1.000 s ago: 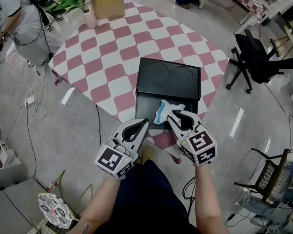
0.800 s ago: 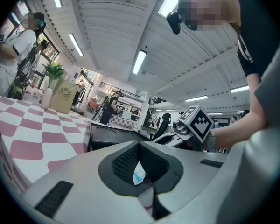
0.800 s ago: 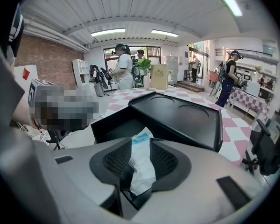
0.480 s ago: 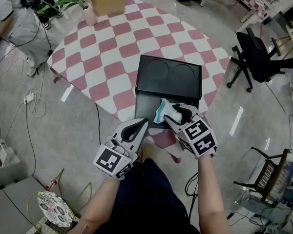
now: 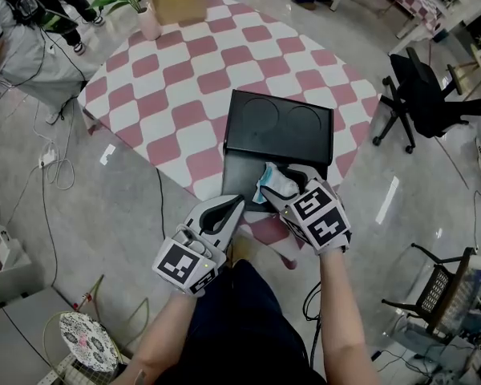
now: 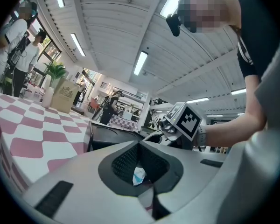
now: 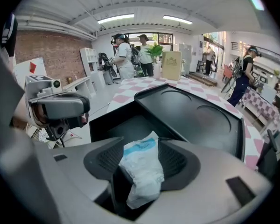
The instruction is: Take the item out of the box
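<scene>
- The black box (image 5: 239, 175) is seen on the checked table (image 5: 184, 79), its lid (image 5: 276, 127) thrown fully back and lying flat, so the opening step can be counted as done.
- The item, a white packet with a blue stripe (image 7: 142, 169), is found standing between the jaws of the right gripper (image 5: 282, 191), which is angled down over the near right corner of the open compartment.
- The jaws of that gripper have just been opening. A dark gap is now seen on each side of the packet, and the ribbed pads (image 7: 176, 160) are not pressed against it.
- The packet is propped loosely in the throat of the jaws, not clamped.
- Whether its lower end touches the box floor cannot be told. From the head view it is placed over the box, not clear of it.
- The left gripper (image 5: 234, 205) is held just beside the box's near left corner, with its tips brought together and nothing clamped. A small pale scrap is glimpsed through the hollow of its jaws, but it cannot be identified.
- Progress is judged as partway: the item has been reached, yet it is not secured and has not been carried past the box wall.
- Left to be done, by this reading: the pads must be closed on the packet, and it must be lifted out and set down away from the box.
</scene>
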Demonstrator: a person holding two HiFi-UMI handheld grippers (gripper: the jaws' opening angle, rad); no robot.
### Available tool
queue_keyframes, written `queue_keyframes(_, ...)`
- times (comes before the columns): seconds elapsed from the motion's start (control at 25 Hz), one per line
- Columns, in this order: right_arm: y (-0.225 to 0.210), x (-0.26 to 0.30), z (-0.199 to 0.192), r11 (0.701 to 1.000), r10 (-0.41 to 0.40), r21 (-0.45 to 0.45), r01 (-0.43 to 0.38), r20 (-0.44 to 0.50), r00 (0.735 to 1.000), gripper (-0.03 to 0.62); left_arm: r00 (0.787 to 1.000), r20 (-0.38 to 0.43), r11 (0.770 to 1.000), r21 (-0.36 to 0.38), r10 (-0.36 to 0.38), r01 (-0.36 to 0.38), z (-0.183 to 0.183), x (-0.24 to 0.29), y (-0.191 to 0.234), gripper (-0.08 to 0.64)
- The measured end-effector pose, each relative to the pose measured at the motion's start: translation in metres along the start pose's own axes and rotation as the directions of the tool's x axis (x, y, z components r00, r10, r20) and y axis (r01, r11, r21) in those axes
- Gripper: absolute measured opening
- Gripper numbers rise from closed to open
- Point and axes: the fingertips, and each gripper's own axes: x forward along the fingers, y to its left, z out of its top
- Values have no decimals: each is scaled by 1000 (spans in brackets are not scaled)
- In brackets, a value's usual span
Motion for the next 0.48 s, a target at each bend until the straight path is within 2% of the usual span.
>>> queue_keyframes(0.16,5,5,-8,997,25,-65,-31,-91,996,298,1000,5,1000,-4,-1,1,1,0,1,2)
queue_keyframes(0.24,4,5,-13,995,37,-92,-49,-130,991,300,1000,8,1000,-7,0,0,1,0,1,2)
queue_keyframes(0.28,3,6,-15,993,44,-99,-60,-150,988,332,1000,9,1000,-10,1,0,1,0,2,2)
queue_keyframes(0.48,-3,7,-26,987,70,-123,-103,-247,967,341,1000,14,1000,-19,-2,2,2,0,2,2)
